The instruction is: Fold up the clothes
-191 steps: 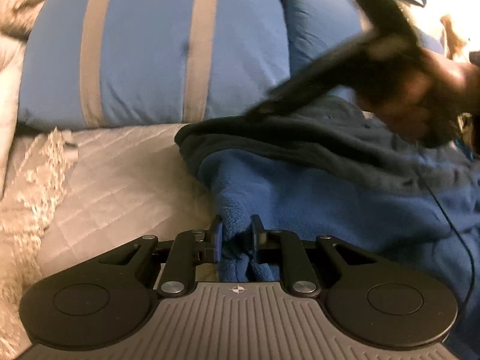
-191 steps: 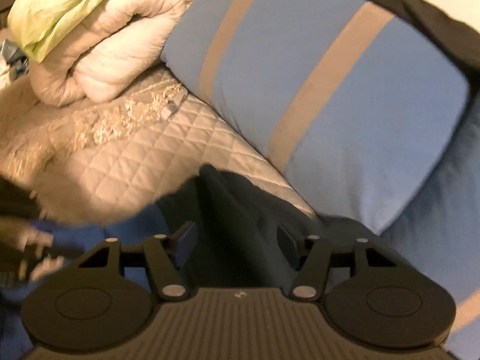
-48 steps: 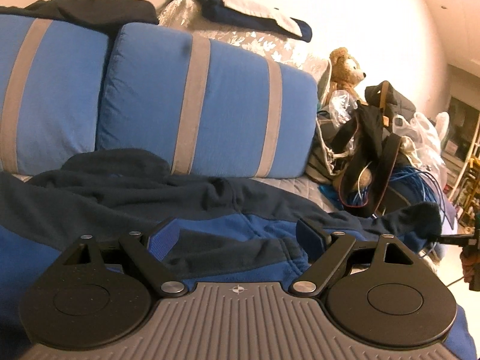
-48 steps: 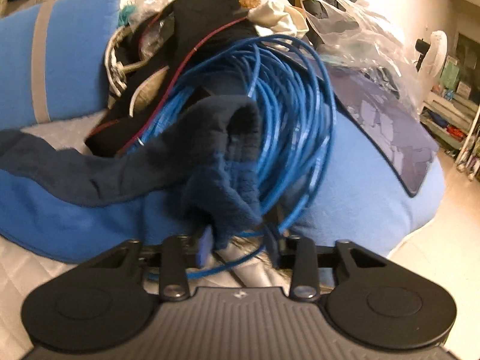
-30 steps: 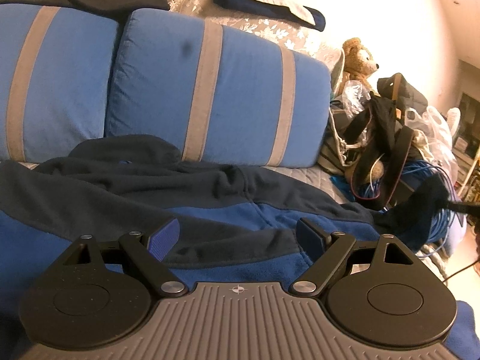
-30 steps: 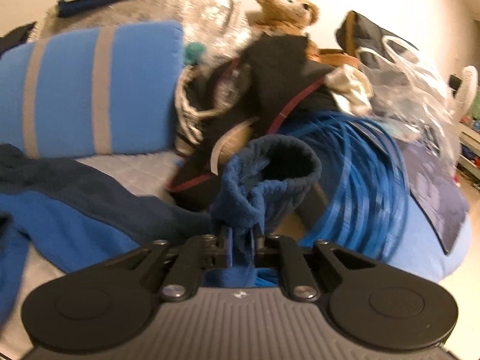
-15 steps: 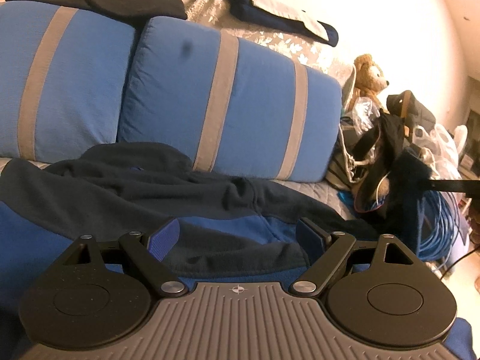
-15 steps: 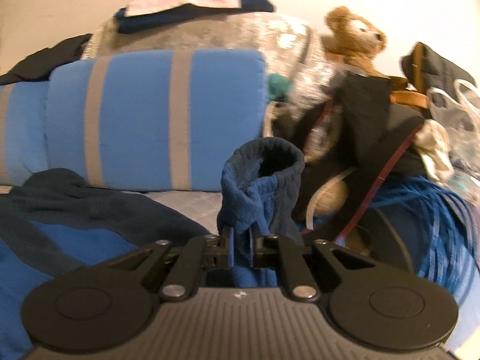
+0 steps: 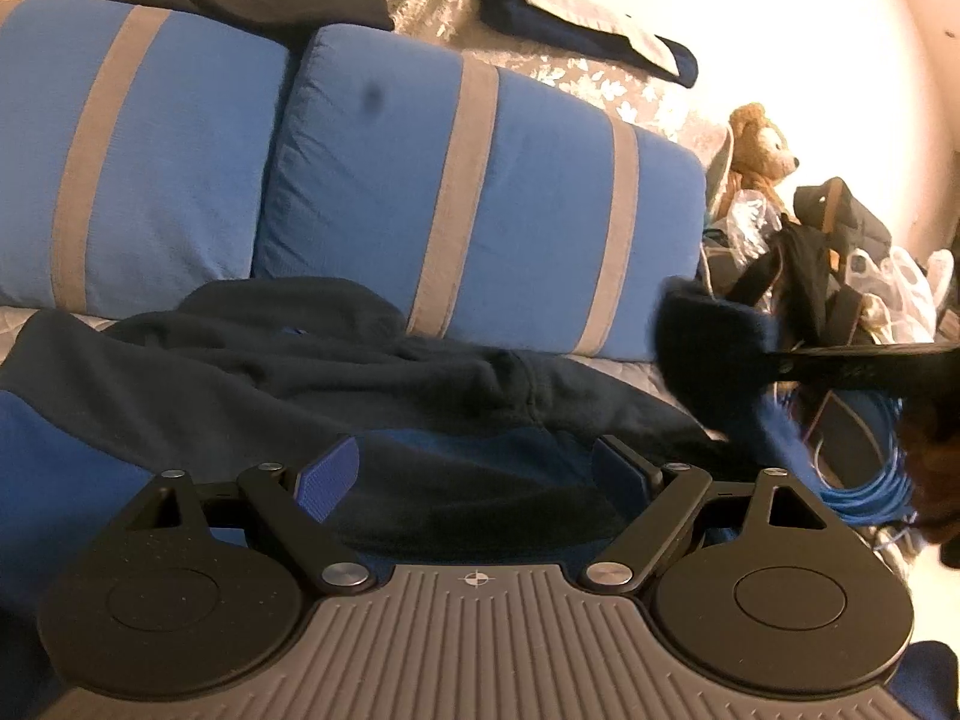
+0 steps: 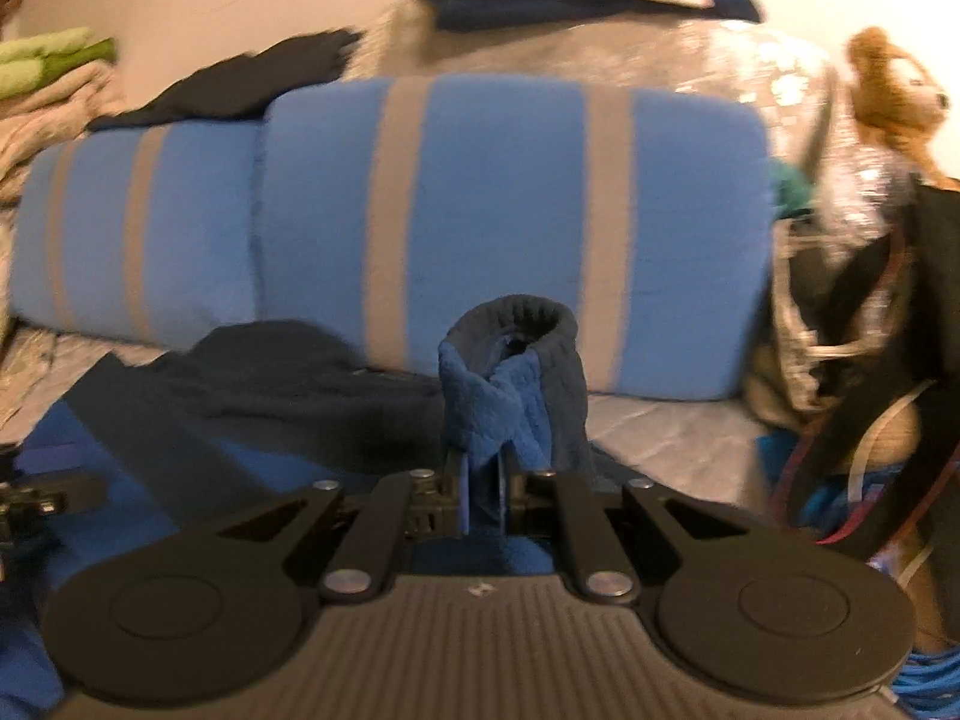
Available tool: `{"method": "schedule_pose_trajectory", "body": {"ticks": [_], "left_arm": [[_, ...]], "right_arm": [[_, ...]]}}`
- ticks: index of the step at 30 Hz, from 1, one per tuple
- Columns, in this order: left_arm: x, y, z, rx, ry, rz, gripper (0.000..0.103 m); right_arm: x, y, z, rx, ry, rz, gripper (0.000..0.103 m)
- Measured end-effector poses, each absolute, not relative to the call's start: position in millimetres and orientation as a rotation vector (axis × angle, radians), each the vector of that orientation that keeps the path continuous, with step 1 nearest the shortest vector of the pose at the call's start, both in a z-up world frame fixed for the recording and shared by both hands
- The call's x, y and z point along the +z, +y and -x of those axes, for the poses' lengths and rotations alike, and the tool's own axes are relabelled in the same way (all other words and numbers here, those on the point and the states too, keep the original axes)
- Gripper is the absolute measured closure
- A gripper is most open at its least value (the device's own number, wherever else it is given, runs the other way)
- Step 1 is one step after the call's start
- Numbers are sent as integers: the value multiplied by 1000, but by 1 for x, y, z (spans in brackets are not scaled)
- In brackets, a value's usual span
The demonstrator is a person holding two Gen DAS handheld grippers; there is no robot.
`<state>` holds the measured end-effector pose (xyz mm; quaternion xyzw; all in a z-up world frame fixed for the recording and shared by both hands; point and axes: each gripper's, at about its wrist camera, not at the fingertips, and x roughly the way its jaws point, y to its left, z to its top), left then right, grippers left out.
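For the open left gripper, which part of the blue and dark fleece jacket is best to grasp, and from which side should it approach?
Probably the blue hem edge just ahead of the left gripper, approached from the front edge, low and level. The fleece jacket lies spread flat there, so its near border gives a thin fold for the open fingers. The right gripper already pinches the sleeve cuff.

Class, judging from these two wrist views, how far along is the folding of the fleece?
Done: the fleece jacket lies spread on the sofa. In hand: the right tongs are shut on the sleeve cuff, lifted; the left tongs are open above the body. Left: no fold yet visible.
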<state>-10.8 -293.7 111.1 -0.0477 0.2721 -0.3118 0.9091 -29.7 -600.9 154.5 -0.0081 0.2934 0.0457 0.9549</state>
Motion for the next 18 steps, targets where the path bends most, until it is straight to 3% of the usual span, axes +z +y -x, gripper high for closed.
{"method": "schedule_pose_trajectory", "body": {"ticks": [11,12,13,16,18], "left_arm": [[112,-286,8,-607,541,162,17],[111,-285,6,-617,551,169,17],[111,-285,5,-625,559,175,17],[110,-285,4,-623,566,170,17],[109,-286,4,-637,575,169,17]], "right_arm": [[110,-529,21,324,713,163,91],[106,-525,22,349,727,187,84],[103,-520,25,367,730,227,66],[95,-512,36,410,710,368,47],[90,-510,42,432,707,449,43]]}}
